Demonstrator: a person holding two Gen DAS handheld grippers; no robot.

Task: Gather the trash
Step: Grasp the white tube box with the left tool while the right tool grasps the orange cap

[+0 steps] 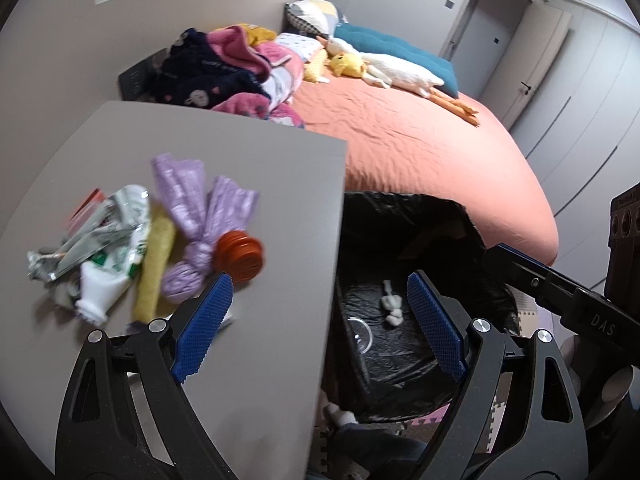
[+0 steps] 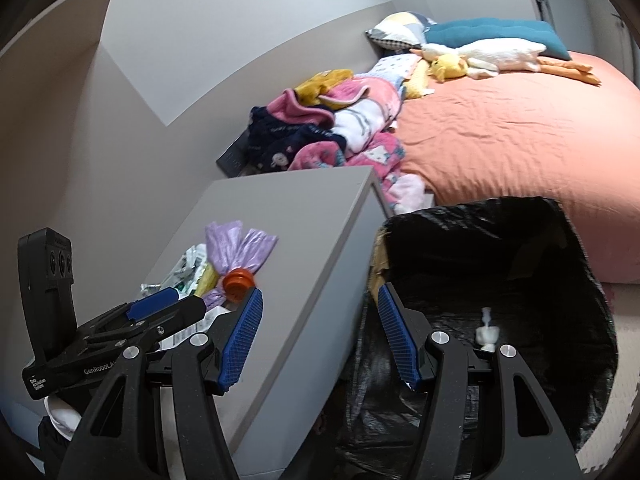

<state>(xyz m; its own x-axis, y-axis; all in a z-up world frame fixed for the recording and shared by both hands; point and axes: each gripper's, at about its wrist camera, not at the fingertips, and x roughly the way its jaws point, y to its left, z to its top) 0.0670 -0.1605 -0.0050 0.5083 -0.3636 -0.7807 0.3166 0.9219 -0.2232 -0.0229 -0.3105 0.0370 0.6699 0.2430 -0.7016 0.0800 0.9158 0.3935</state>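
The trash lies in a loose heap on the grey table (image 1: pixel 260 200): a knotted purple bag (image 1: pixel 200 216), an orange cap (image 1: pixel 239 255) touching its knot, a yellow strip (image 1: pixel 154 264), a crumpled white-and-green wrapper (image 1: pixel 108 248) and a bit of red packaging at the far left of the pile. Just beside the table's edge, lower down, stands the bin lined with a black bag (image 1: pixel 400 208), with a small white item (image 1: pixel 391 306) and a clear plastic piece already on its bottom. The step in hand looks like reaching for the next piece, and the orange cap is the closest candidate. To do it well, I would bring one gripper down over a single item rather than the tangle, with the fingers either side of the cap or across the bag's knot, close only once the pads bracket it, then lift clear of the table edge before swinging over the bin's mouth, since a drop short of the rim would land on the floor mat. The cap is round and may roll if nudged from one side. The left gripper (image 1: pixel 320 320) is spread wide and empty, one finger over the table near the cap, the other over the bin. The right gripper (image 2: pixel 318 336) is parted less widely, also carrying nothing, straddling the gap between table edge and bin.
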